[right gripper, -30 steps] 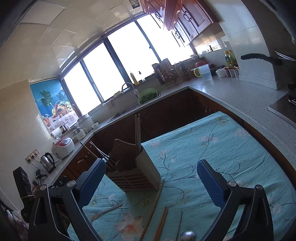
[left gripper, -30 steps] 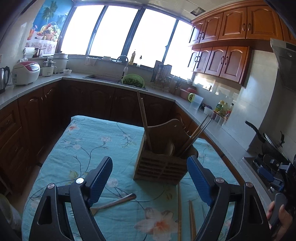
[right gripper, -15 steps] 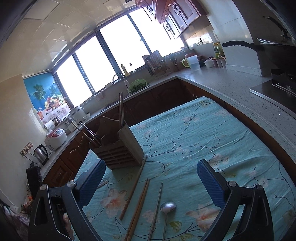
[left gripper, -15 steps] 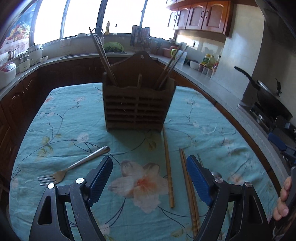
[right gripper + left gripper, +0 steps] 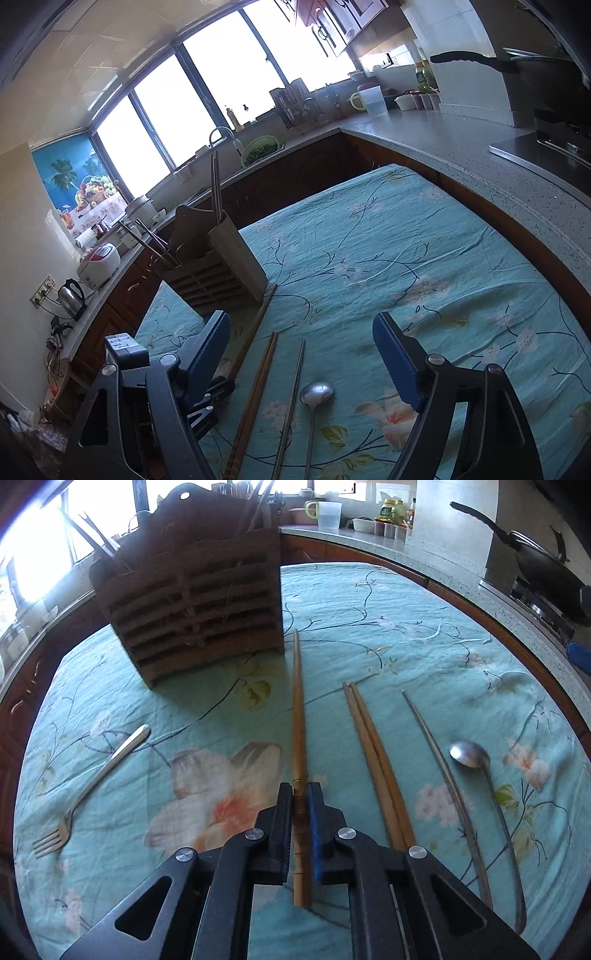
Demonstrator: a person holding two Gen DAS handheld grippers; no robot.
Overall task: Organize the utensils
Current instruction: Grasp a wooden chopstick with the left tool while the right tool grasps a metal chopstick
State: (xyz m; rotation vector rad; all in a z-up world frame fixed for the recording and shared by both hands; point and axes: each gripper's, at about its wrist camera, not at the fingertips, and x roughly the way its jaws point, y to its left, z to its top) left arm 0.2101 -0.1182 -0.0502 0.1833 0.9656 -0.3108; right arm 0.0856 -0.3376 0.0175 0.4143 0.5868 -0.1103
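Clamping left gripper (image 5: 303, 794) on long wooden chopstick (image 5: 298, 709), right gripper (image 5: 301, 343) agape

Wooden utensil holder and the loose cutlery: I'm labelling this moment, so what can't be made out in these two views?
- Slatted wooden utensil holder, left wrist view: its inside is hidden by its front wall, so the contents can't be counted.
- Steel spoon: handle end cut off by the frame edge.
- Thick wooden chopstick: gripped part hidden by the left gripper.
- Right gripper: hides some cloth.
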